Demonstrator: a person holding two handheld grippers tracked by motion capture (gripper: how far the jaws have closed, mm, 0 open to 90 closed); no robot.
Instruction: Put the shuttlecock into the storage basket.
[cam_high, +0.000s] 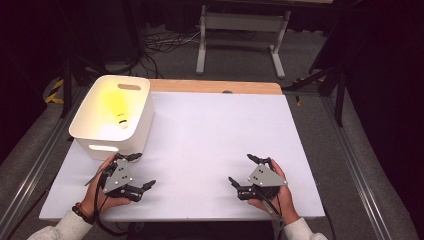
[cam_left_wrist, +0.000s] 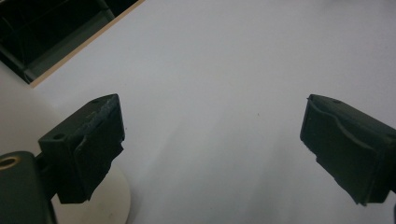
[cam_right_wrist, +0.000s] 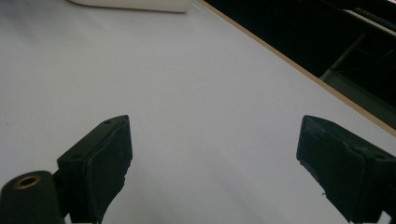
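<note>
while both grippers rest low at the near edge of the white tabletop (cam_high: 210, 140), each held in 1 hand, their fingers stand wide apart with nothing between them. the left gripper (cam_high: 141, 171) sits just beside the near wall of the white bin (cam_high: 95, 142), which stands at the tabletop's far left corner. a small yellow object (cam_high: 122, 121) lies inside the bin on its floor, lit bright yellow. the right gripper (cam_high: 243, 171) is well apart from the bin, over bare tabletop at the near right.

Yellow thing (cam_high: 121, 120) in bin: indistinct
</note>
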